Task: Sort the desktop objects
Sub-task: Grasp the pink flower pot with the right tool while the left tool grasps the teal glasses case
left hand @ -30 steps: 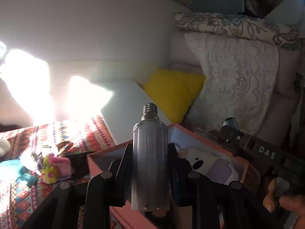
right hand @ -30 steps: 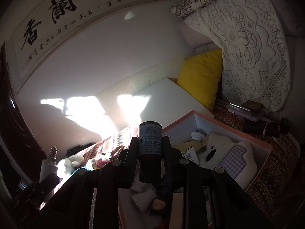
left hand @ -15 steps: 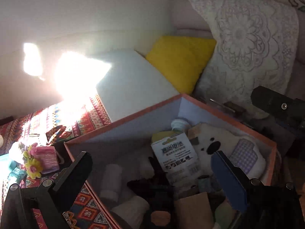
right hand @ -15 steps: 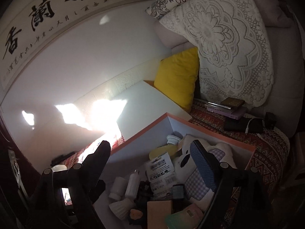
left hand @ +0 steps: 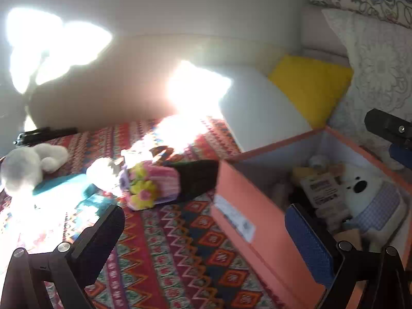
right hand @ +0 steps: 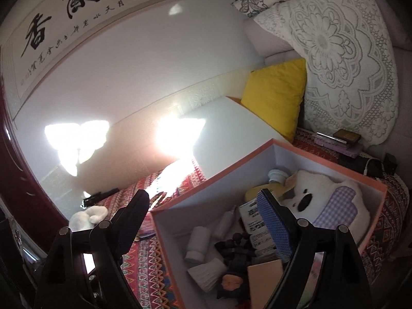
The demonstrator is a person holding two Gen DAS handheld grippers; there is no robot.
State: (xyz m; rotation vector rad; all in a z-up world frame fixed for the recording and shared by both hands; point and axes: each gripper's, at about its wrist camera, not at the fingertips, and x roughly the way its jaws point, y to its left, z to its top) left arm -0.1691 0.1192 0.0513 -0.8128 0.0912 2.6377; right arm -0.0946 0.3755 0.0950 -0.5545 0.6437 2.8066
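An orange box (left hand: 247, 206) (right hand: 334, 162) stands on the patterned cloth, filled with a white plush bear (left hand: 365, 193) (right hand: 327, 200), a battery pack (left hand: 322, 188) (right hand: 253, 219), white bottles (right hand: 198, 239) and other small items. My left gripper (left hand: 203, 234) is open and empty, over the cloth at the box's left wall. My right gripper (right hand: 203, 221) is open and empty above the box. Left on the cloth lie a pink flowered item (left hand: 152, 185), a white plush (left hand: 28, 162) (right hand: 87, 216) and a teal object (left hand: 61, 185).
The white box lid (left hand: 260, 113) (right hand: 231, 134) leans by a yellow cushion (left hand: 311, 87) (right hand: 275, 95). Lace pillows (right hand: 342, 64) and books (right hand: 340, 139) sit at the right. Strong sun glare covers the left cloth. A dark object (left hand: 43, 134) lies by the wall.
Both grippers opened and let go of their bottles into the box. The left gripper has since swung left toward the items on the cloth; the right drew back slightly.
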